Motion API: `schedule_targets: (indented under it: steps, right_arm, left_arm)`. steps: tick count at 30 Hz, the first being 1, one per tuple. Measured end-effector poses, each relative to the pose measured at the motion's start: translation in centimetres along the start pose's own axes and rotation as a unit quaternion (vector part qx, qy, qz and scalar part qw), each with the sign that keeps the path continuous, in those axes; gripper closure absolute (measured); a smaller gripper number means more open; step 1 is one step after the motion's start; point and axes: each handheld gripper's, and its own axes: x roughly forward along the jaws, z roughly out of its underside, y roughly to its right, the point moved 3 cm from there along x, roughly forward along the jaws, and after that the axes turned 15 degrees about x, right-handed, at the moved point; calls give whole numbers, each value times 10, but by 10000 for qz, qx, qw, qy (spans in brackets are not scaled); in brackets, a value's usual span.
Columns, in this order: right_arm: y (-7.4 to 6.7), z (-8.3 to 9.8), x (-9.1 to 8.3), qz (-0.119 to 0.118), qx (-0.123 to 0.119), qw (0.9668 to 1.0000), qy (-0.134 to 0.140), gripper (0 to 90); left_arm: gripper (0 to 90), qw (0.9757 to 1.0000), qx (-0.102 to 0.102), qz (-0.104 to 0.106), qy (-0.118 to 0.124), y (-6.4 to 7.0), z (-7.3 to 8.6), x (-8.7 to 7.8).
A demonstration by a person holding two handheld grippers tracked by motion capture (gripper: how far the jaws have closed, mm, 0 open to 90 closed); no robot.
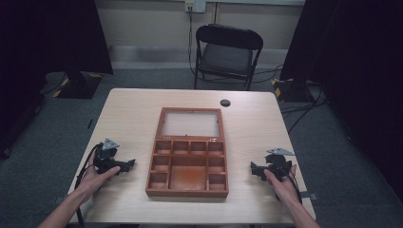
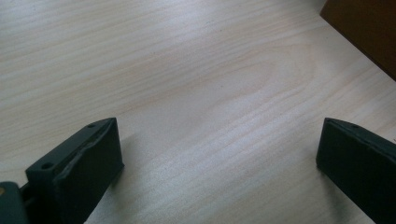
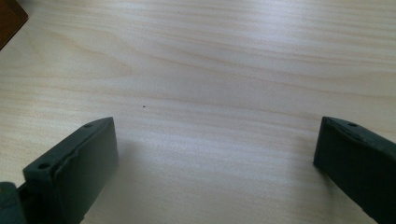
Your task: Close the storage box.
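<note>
A brown wooden box (image 1: 188,164) lies open in the middle of the table, its glass-paned lid (image 1: 191,123) laid flat toward the far side and its tray split into several empty compartments. My left gripper (image 1: 130,164) rests on the table left of the box, held by a hand, its jaws wide apart over bare wood (image 2: 219,140). A corner of the box (image 2: 369,32) shows at the upper right of the left gripper view. My right gripper (image 1: 253,169) rests right of the box, open, with nothing between its jaws (image 3: 217,140). The box's corner (image 3: 10,21) shows at the upper left there.
The light wooden table (image 1: 128,114) has a round black cable port (image 1: 225,102) near its far edge. A black folding chair (image 1: 227,54) stands behind the table. Dark curtains and stand bases with cables flank it on the grey carpet.
</note>
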Motion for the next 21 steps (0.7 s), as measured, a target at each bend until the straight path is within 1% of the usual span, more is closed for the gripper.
schedule_targets:
  steps: [6,8,9,10,11,12,13,14,15,16,17,18,19,20,21]
  right_arm:
    - [0,1,-1,34,21,10000,6,0]
    - [-2,1,-1,18,-6,10000,-26,0]
    - [-3,2,-2,-40,-41,10000,-54,0]
    - [-3,1,-2,-57,-31,10000,-66,0]
    - [-2,1,-3,-70,-23,9999,-95,0]
    - [-2,1,-4,-86,-5,9999,-105,16]
    - [-2,1,-4,-95,-5,9999,-107,39]
    - [-2,0,-5,-106,-22,9999,-105,76]
    - [-3,0,-6,-169,-24,9998,-77,125]
    - [-3,-1,-7,-232,-64,9997,-78,133]
    - [-4,-1,-7,-250,-70,9996,-95,133]
    - [-6,-1,-7,-303,-114,9994,-153,139]
    - [-7,-1,-8,-277,-120,9994,-195,139]
    - [-9,-1,-8,-305,-173,9991,-242,140]
    - [-10,-1,-8,-346,-196,9989,-239,140]
  left_arm:
    - [0,10000,13,9,-9,0,0,0]
    - [0,10000,5,14,-34,0,0,0]
    - [2,10000,-3,11,-56,-1,-1,-1]
    - [13,10000,-78,-18,-45,0,-1,-1]
    - [35,10000,-78,-18,-45,0,-1,-1]
    - [111,10000,-70,-58,-21,-1,-3,-4]
    - [178,9999,-96,-49,25,-1,-3,-5]
    - [211,9998,-185,87,75,-1,-4,-5]
    - [173,9996,-225,164,46,-2,-5,-5]
    - [144,9995,-248,181,10,-1,-6,-4]
    - [157,9995,-248,181,10,-1,-6,-4]
    - [165,9995,-242,190,-38,0,-9,-5]
    - [163,9993,-262,263,12,1,-12,-6]
    - [164,9994,-265,213,29,1,-13,-7]
    - [164,9993,-310,181,87,2,-15,-8]
